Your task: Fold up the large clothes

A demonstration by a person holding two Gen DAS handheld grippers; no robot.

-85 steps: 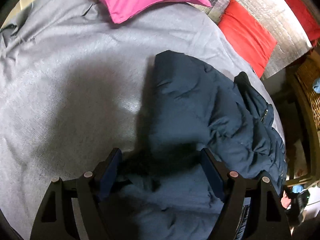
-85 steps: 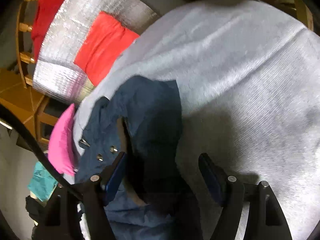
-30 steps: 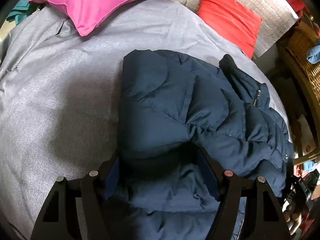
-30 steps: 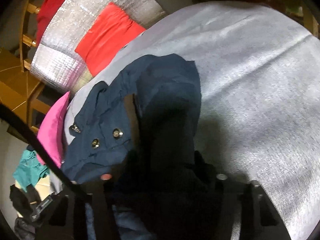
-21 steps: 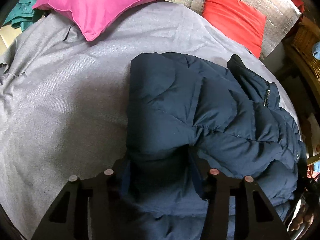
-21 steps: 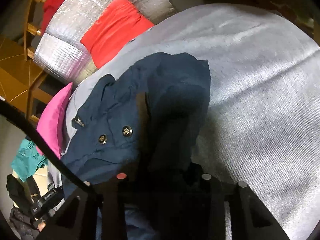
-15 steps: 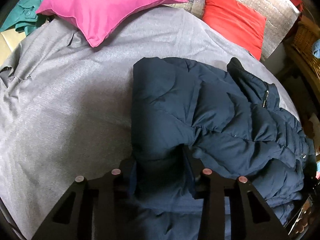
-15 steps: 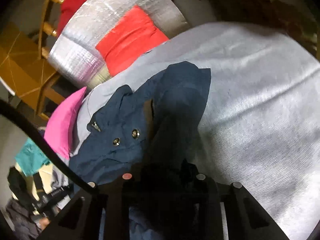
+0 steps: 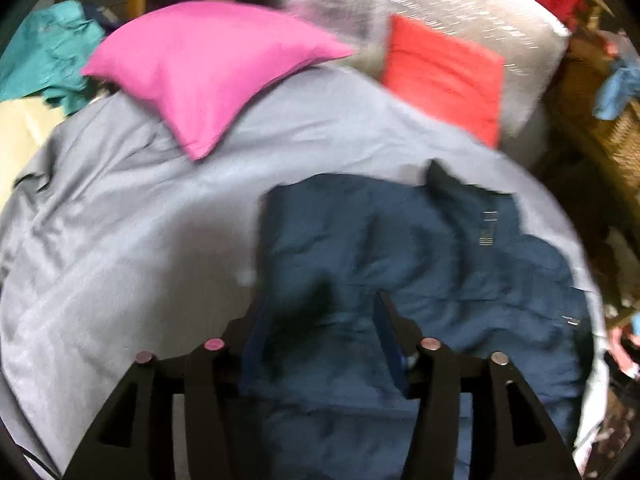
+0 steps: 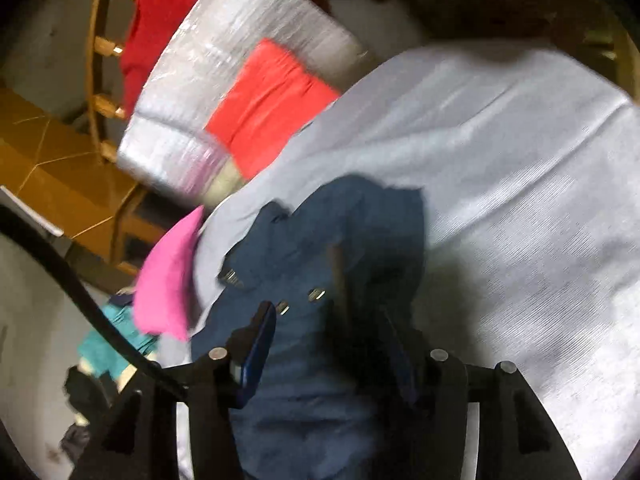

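A navy puffer jacket [image 9: 420, 256] lies folded on the grey bedsheet [image 9: 132, 216]. My left gripper [image 9: 318, 320] holds its near edge, the jaws part closed with a thick fold of fabric bunched between them. In the right wrist view the jacket [image 10: 320, 256] shows its snap buttons and brown lining. My right gripper [image 10: 328, 332] has its jaws spread wide over the jacket, with fabric lying between the fingers. Both views are blurred by motion.
A pink pillow [image 9: 208, 64] lies at the head of the bed and shows in the right view [image 10: 168, 280]. A red cushion [image 9: 440, 76] leans on a silver foil pad [image 10: 224, 76]. Teal clothing [image 9: 44, 56] lies far left. A wicker basket [image 9: 612, 136] stands right.
Both grippers have risen and pulled back, so more of the bed and pillows shows. The right jaws, closed tight on the jacket half a second ago, have spread apart. The left jaws have widened a little.
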